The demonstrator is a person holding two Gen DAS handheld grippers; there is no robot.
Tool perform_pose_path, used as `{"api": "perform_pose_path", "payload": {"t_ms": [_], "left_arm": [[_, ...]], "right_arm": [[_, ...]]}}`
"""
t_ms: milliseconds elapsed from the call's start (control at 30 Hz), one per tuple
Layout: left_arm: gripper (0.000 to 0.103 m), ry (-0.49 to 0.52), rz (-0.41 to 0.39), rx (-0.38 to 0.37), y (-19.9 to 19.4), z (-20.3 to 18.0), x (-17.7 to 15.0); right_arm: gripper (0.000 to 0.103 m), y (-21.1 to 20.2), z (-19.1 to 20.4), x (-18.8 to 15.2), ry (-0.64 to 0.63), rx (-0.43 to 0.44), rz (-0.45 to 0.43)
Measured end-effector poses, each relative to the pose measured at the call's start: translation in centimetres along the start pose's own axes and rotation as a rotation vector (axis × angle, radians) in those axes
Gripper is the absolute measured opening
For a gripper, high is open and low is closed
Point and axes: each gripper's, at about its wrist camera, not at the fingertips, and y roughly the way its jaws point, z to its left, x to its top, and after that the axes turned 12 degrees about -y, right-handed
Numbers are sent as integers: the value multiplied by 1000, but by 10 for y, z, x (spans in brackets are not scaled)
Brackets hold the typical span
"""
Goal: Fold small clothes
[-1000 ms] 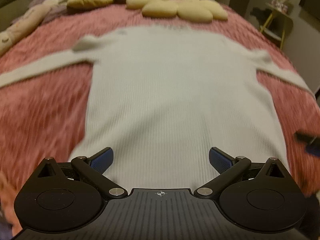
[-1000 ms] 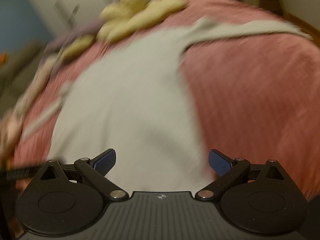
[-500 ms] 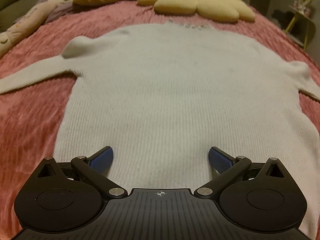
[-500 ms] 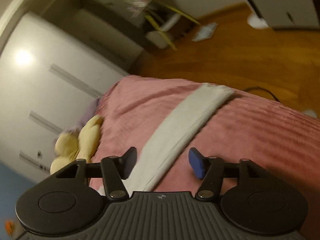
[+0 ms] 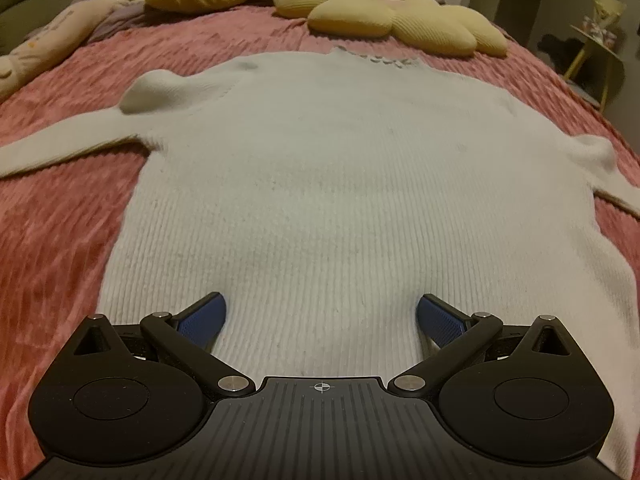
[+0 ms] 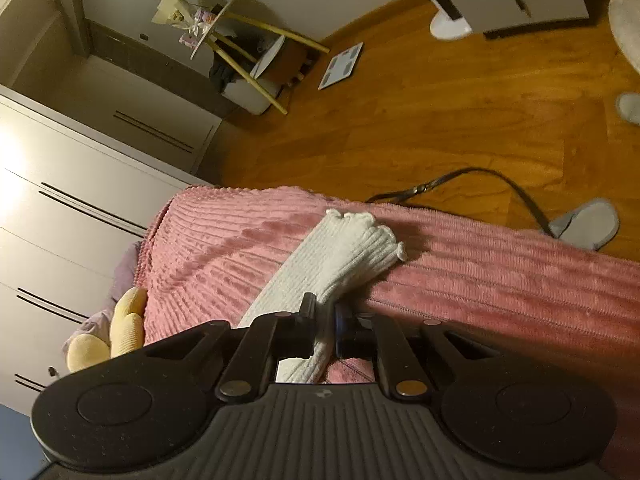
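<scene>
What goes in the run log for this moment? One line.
stage: sleeve fold start | right claw: shut on sleeve | left claw: open above sweater hem | sweater: flat on pink blanket

1. Sweater (image 5: 340, 184): white ribbed knit, soft, matt; sleeve (image 6: 340, 256) cuff frilled.
2. Bedspread (image 5: 60, 240): pink plush cloth, ridged.
3. Floor (image 6: 440, 120): wood, glossy.
4. Left gripper (image 5: 320, 316): black matt plastic, blue textured pads, shiny metal pivots.
5. Cushion (image 5: 400, 20): yellow ribbed cloth.

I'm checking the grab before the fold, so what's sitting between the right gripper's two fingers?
In the right wrist view, the white sweater's sleeve runs between the right gripper fingers, pinched just short of its ruffled cuff; pink bedspread lies underneath.
</scene>
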Motion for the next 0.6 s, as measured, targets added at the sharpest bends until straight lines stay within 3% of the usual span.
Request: {"api": "perform_pose_path", "payload": {"t_ms": [133, 200, 300, 400, 433, 467, 533, 600], "left_arm": [[103, -23, -26, -20, -12, 1, 12], [103, -34, -53, -65, -21, 1, 20], [103, -53, -79, -157, -33, -4, 42], [103, -48, -104, -228, -41, -13, 64], [103, -50, -111, -254, -41, -15, 72], [103, -52, -109, -273, -40, -18, 76], [103, -65, -83, -310, -31, -19, 88], [103, -76, -36, -362, -17, -21, 95]], "right_arm": [[8, -36, 50, -8, -215, -12, -106], [8, -60, 94, -24, -377, 70, -148], [8, -100, 169, -71, -603, 280, -159], [9, -121, 226, -133, -736, 552, -76], [14, -122, 239, -154, -766, 620, -25], [33, -120, 250, -174, -799, 672, 47], [53, -113, 257, -210, -835, 697, 145], [53, -106, 248, -228, -817, 679, 196]]}}
